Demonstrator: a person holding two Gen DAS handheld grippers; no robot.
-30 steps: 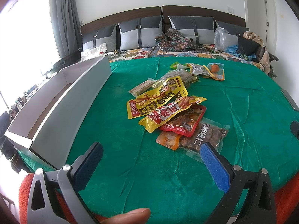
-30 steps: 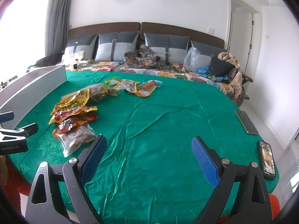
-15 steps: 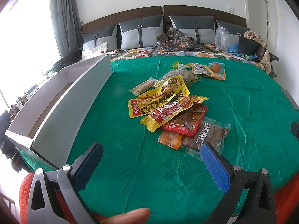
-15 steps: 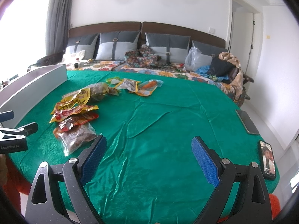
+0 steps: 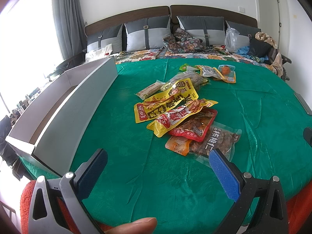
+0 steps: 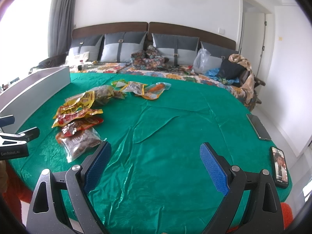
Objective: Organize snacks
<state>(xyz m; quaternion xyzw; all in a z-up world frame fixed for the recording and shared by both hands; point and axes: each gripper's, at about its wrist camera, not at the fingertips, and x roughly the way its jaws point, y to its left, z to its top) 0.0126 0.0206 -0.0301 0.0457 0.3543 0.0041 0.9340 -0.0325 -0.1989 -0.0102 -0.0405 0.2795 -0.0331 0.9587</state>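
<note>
Several snack packets lie in a loose pile on the green cloth (image 5: 136,175): yellow packets (image 5: 165,102), a red packet (image 5: 195,125) and a clear bag of walnuts (image 5: 214,143). Farther back lie an orange-edged packet (image 5: 225,73) and others. In the right wrist view the same pile (image 6: 78,117) is at the left. My left gripper (image 5: 158,170) is open, low over the cloth just short of the walnut bag. My right gripper (image 6: 155,164) is open over bare cloth, to the right of the pile. A long white box (image 5: 68,109) stands at the left.
Two phones (image 6: 279,166) (image 6: 258,126) lie at the table's right edge. Behind the table is a bed with grey pillows (image 5: 148,33), clothes and a plastic bag (image 6: 201,60). A thumb (image 5: 136,225) shows at the bottom of the left wrist view.
The left wrist view has shifted slightly; the snack pile sits a little lower and nearer in it. The right gripper has crept slightly forward. Both stay open.
</note>
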